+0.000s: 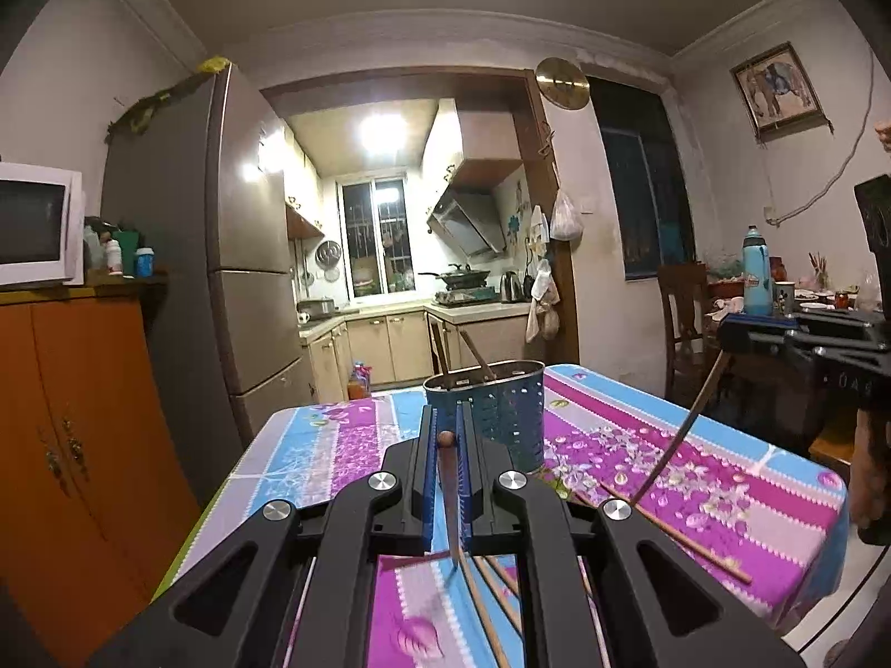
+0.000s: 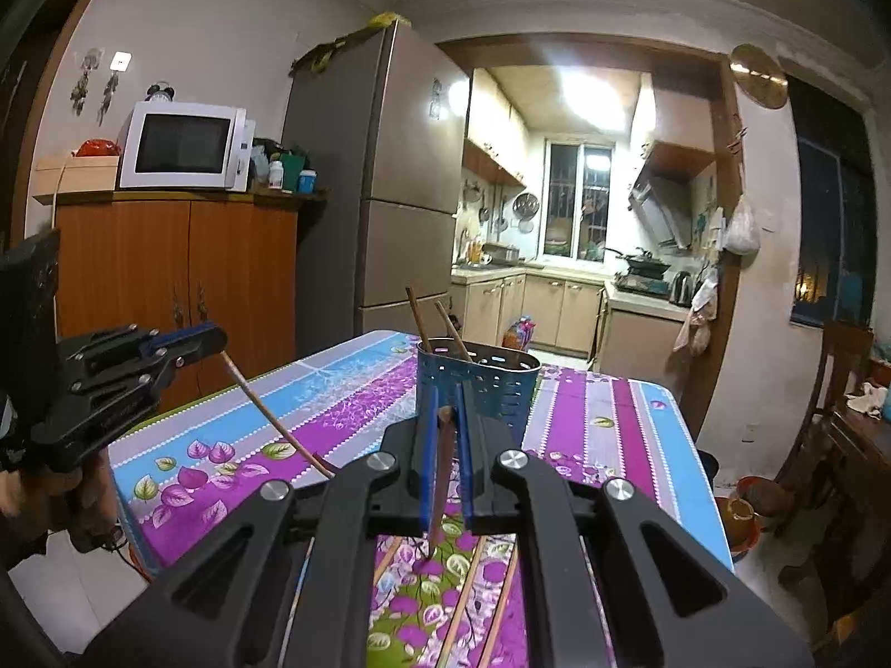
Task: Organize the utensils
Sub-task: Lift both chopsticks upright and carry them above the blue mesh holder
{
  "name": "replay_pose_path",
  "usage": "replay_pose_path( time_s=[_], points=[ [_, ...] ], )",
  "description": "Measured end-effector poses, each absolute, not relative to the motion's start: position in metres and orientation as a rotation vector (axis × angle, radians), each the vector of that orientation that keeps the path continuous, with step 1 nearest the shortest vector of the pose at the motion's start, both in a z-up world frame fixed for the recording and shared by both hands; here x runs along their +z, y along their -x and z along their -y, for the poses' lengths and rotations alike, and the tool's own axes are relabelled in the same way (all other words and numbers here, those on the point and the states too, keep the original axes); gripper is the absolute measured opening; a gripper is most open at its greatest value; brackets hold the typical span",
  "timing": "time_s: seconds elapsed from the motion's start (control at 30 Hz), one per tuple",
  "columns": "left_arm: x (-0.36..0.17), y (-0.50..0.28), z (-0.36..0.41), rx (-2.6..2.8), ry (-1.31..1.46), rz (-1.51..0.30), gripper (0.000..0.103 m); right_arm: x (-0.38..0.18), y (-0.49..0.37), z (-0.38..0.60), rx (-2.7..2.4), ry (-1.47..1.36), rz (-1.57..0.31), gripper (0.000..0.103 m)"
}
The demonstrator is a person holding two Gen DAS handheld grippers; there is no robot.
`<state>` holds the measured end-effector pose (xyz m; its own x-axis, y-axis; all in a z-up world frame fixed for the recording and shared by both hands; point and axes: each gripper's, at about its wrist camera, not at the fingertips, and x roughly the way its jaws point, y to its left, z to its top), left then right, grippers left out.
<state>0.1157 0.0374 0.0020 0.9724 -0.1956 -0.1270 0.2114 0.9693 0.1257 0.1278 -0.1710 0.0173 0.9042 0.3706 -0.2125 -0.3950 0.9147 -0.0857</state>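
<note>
A blue perforated utensil holder stands on the table with two chopsticks in it; it also shows in the right wrist view. My left gripper is shut on a brown chopstick that hangs tip down above the table, just short of the holder. My right gripper is shut on another chopstick, also tip down. Each gripper shows in the other's view: the right gripper with its chopstick, the left gripper with its chopstick. Several loose chopsticks lie on the tablecloth.
The table has a purple and blue flowered cloth. A fridge and an orange cabinet with a microwave stand to the left. A chair and a cluttered second table are at the right. The kitchen lies behind.
</note>
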Motion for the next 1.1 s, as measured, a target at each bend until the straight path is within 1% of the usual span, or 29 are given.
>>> replay_pose_path(
  time_s=[0.23, 0.5, 0.87, 1.1],
  points=[
    [0.023, -0.149, -0.036, -0.218, -0.121, -0.161, 0.008, 0.033, -0.159, 0.169, 0.430, 0.115, -0.244, 0.005],
    [0.036, -0.174, -0.034, -0.227, -0.115, -0.190, 0.008, 0.044, -0.177, 0.167, 0.444, 0.101, -0.251, 0.005],
    [0.080, -0.200, -0.036, -0.236, -0.106, -0.163, 0.008, 0.079, -0.201, 0.173, 0.440, 0.080, -0.219, 0.005],
    [0.106, -0.221, -0.037, -0.241, -0.090, -0.146, 0.008, 0.105, -0.229, 0.179, 0.440, 0.057, -0.246, 0.005]
  ],
)
